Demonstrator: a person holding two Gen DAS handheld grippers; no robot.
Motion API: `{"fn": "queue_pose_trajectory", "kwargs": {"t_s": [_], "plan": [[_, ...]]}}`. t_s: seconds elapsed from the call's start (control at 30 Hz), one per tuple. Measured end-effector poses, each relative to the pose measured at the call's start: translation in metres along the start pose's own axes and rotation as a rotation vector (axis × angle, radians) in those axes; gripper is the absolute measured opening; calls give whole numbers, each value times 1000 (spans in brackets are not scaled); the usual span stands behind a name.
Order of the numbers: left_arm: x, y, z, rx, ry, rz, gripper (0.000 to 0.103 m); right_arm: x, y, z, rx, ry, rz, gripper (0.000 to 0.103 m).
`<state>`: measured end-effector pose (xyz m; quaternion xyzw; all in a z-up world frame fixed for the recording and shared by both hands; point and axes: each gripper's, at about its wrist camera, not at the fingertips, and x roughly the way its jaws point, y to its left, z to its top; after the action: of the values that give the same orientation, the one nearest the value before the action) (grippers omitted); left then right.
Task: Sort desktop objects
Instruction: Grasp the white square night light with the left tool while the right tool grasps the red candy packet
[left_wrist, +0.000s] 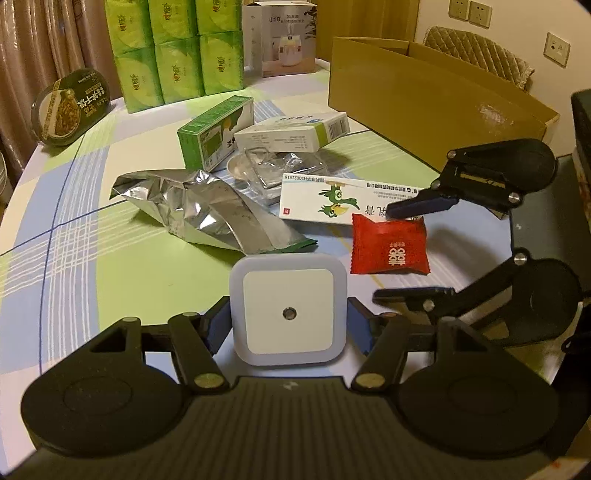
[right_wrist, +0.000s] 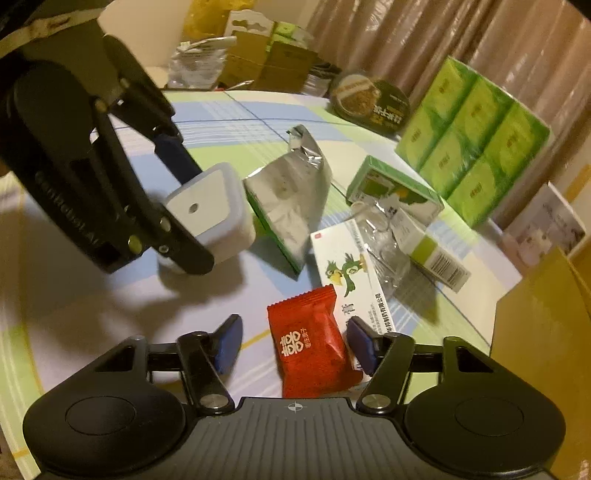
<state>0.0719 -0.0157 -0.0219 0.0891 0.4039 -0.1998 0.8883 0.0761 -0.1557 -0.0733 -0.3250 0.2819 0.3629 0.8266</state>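
Where right gripper (right_wrist: 293, 345) gapes — red packet (right_wrist: 312, 350) between.

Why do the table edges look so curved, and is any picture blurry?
Left wrist view: the fisheye lens bows the table edge and darkens the corners; warm indoor light, fairly sharp. Right wrist view: same bending, softer at the edges around the green packs; glare on the silver foil bag.
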Motion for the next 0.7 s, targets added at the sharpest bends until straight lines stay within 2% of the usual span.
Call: {"fn": "queue_pose_trajectory", "kwargs": {"t_s": [0.03, 0.1, 0.3, 0.4, 0.57, 0.7], "plan": [[1, 0, 0, 0, 1, 0, 61, 0, 0, 0, 13, 7, 7, 34], [2, 0, -1, -5, 3, 1, 62, -4, -1, -1, 63, 13, 14, 29], [1, -2, -2, -14, 4, -9, 62, -20, -14, -10, 329, 14, 69, 27], [-3, -4, -3, -19, 3, -28, 62, -31, -12, -16, 388, 0, 78, 28], [-6, -11, -4, -21, -5, -20, 62, -36, -8, -24, 405, -3, 63, 47], [-4, -13, -4, -9, -12, -9, 63, -29, -10, -28, 448, -18, 63, 47]]}}
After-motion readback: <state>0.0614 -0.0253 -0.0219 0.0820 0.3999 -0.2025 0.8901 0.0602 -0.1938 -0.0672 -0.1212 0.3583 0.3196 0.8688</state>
